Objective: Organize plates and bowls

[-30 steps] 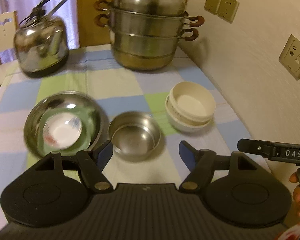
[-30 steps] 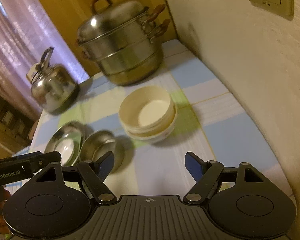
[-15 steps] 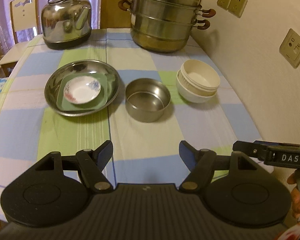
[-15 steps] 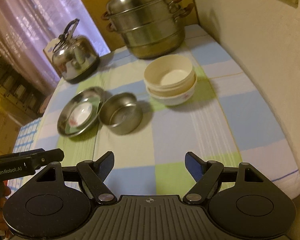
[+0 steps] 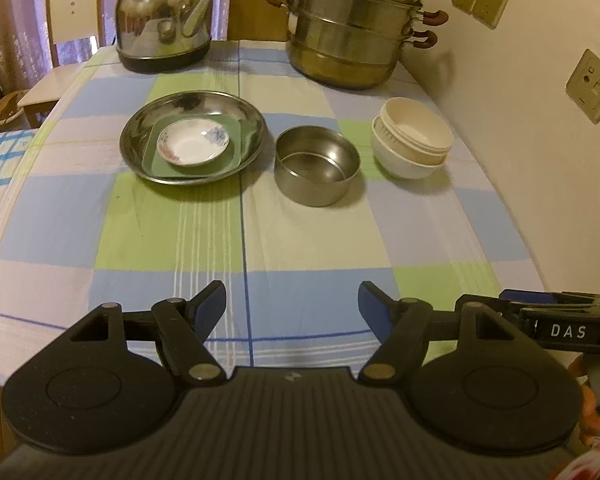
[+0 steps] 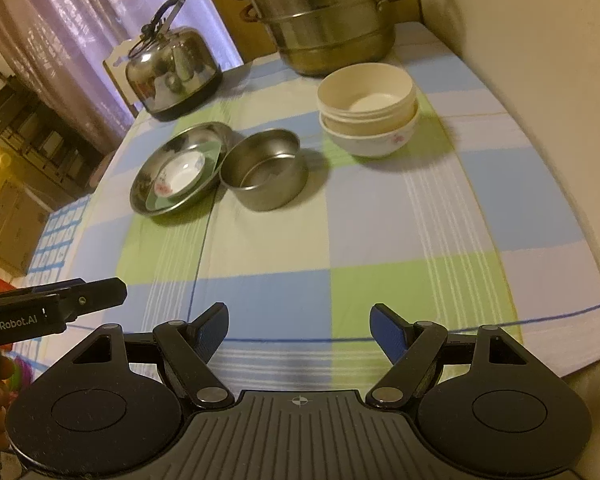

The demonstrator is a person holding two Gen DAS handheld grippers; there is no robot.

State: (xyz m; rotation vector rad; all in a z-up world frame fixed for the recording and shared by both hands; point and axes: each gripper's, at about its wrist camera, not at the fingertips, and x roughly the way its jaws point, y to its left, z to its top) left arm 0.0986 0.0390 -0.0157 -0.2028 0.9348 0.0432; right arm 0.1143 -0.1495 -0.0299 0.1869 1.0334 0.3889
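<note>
Jaws of each hand-held gripper, left and right, gape wide, holding nothing.

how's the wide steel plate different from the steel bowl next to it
The wide steel plate is shallow with a flared rim; the steel bowl is narrower, with tall, nearly straight walls. The plate holds a green square dish with a small white floral saucer on it; the bowl is empty. The plate sits nearer the kettle, the bowl nearer the stacked cream bowls. Both are shiny metal, upright on the checked tablecloth.
</note>
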